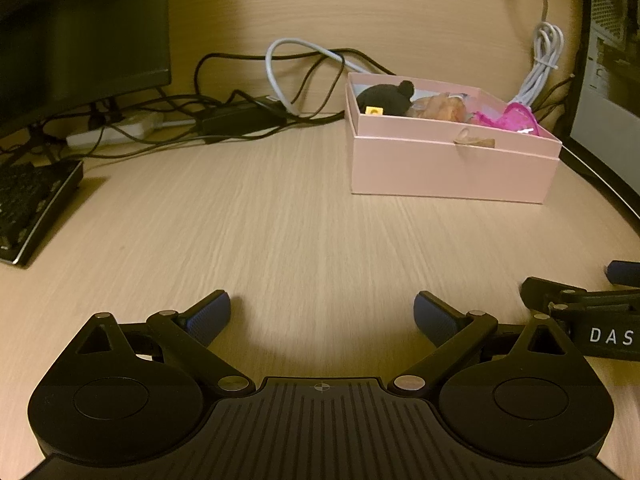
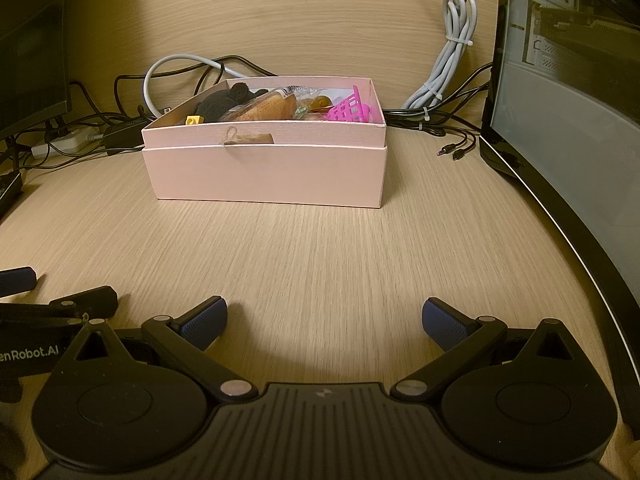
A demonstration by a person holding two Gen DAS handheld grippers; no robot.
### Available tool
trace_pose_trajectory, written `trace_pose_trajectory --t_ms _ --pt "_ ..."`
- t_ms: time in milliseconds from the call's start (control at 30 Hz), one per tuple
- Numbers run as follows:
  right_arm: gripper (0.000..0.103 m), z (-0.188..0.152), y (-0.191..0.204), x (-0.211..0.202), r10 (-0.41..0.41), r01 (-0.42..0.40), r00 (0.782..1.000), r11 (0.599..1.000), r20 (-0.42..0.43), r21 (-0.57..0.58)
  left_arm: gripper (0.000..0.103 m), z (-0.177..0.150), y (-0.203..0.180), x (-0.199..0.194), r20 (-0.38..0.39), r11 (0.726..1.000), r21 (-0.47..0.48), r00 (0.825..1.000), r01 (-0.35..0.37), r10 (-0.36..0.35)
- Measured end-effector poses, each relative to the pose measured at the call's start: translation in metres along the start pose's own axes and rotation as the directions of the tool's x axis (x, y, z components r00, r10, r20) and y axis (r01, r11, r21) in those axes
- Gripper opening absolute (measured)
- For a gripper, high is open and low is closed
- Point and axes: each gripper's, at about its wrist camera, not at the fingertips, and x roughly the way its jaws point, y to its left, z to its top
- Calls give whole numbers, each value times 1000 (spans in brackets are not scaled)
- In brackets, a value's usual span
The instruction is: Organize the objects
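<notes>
A pink cardboard box (image 1: 452, 168) (image 2: 264, 178) stands on the wooden desk, set in its lid. Inside lie a black plush toy (image 1: 386, 98) (image 2: 224, 102), a small yellow block (image 1: 374, 111) (image 2: 195, 120), a wrapped brownish snack (image 1: 438, 108) (image 2: 268, 109) and a pink plastic basket (image 1: 516, 118) (image 2: 352, 110). My left gripper (image 1: 322, 316) hovers open over bare desk, well short of the box, which is ahead to its right. My right gripper (image 2: 324, 320) is open too, with the box straight ahead. Each gripper shows at the edge of the other's view.
A dark monitor (image 1: 80, 32) and a keyboard (image 1: 28, 208) sit at the left. Black and grey cables (image 1: 276, 80) with a power strip (image 1: 116, 130) run along the back wall. A computer case (image 2: 568, 120) stands at the right, with a bundled grey cable (image 2: 452, 52) beside it.
</notes>
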Motion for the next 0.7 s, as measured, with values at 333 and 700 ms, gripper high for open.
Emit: trace_pose_trajectory --t_ms 333,700 --pt "103 0 0 0 0 0 1000 1000 0 0 101 0 -1 1 1 1000 -3 1000 -3 3" --pt "103 0 0 0 0 0 1000 1000 0 0 101 1 -2 2 1 1000 -6 1000 -8 8"
